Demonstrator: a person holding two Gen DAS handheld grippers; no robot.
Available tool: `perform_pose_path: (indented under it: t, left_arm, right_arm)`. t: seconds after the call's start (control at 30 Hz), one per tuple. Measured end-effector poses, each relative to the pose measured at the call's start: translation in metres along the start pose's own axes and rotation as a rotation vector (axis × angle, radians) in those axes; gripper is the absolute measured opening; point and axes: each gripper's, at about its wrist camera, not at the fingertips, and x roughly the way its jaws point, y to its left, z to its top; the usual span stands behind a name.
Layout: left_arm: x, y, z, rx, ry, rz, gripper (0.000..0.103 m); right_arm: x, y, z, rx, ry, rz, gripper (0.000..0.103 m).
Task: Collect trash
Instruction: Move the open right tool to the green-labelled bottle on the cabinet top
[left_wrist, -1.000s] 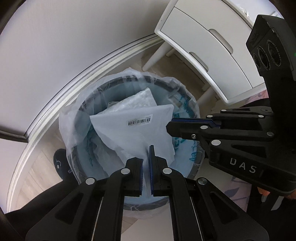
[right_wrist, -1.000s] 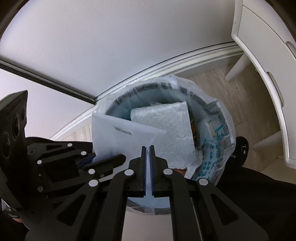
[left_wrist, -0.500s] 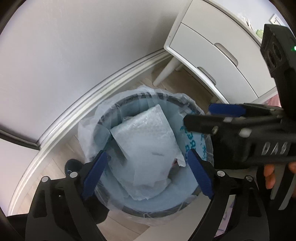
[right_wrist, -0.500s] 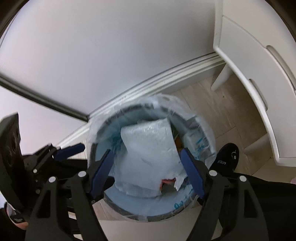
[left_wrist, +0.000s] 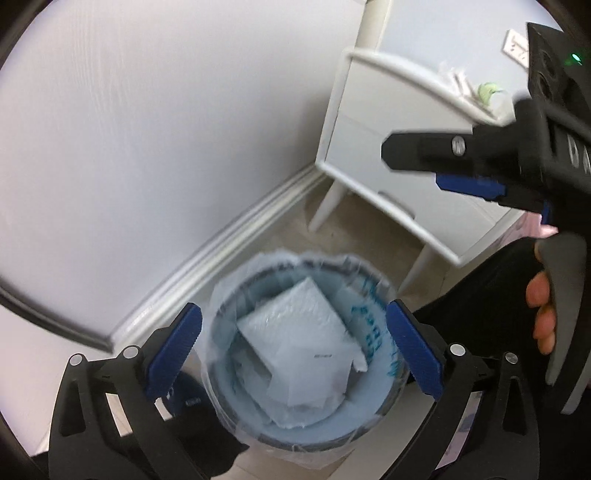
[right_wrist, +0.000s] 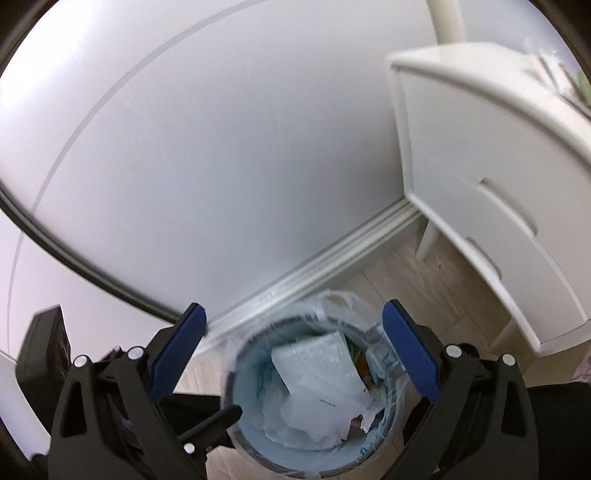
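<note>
Both grippers hang above the bin, and both have their jaws spread wide with nothing between them. The left gripper (left_wrist: 293, 345) frames the trash bin (left_wrist: 255, 291) low in the middle of its own view, blue pads either side of the rim. The right gripper (right_wrist: 293, 349) does the same in its view, the trash bin (right_wrist: 255, 435) sitting at the bottom centre of the frame.

Inside the bin, on top of the heap, lies the white mailer bag (left_wrist: 306, 354), flat and crumpled, a small dark label showing on its face; in the right wrist view the same mailer bag (right_wrist: 321, 384) sits in the middle of the bin. The clear liner (left_wrist: 376, 328) with blue print folds over the rim.

Upper right of the left view, the right gripper (left_wrist: 439, 162) shows from the side, a hand (left_wrist: 541, 314) on its grip. A white nightstand (right_wrist: 480, 192) stands at right, near the bin, against the pale wall (right_wrist: 221, 147).
</note>
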Motion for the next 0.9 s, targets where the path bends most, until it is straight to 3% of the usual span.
perform_pose_path:
  t: [0.1, 0.23, 0.47, 0.6, 0.73, 0.9]
  left_arm:
    - [-0.015, -0.010, 0.013, 0.024, -0.027, -0.009, 0.097]
    - [-0.034, -0.030, 0.038, 0.056, -0.061, -0.075, 0.097]
    - [-0.065, -0.073, 0.092, 0.178, -0.129, -0.106, 0.097]
    - [-0.078, -0.106, 0.127, 0.239, -0.154, -0.143, 0.097]
    - [-0.082, -0.142, 0.158, 0.290, -0.176, -0.178, 0.097]
    - [-0.079, -0.183, 0.188, 0.343, -0.166, -0.223, 0.097]
  right_arm:
    - [-0.030, -0.007, 0.022, -0.012, -0.032, -0.003, 0.094]
    - [-0.077, -0.026, 0.044, -0.013, -0.079, -0.055, 0.094]
    - [-0.154, -0.077, 0.082, 0.022, -0.120, -0.172, 0.094]
    - [-0.197, -0.119, 0.105, 0.106, -0.165, -0.238, 0.094]
    - [-0.221, -0.153, 0.122, 0.182, -0.156, -0.259, 0.094]
    - [-0.237, -0.179, 0.139, 0.183, -0.115, -0.323, 0.094]
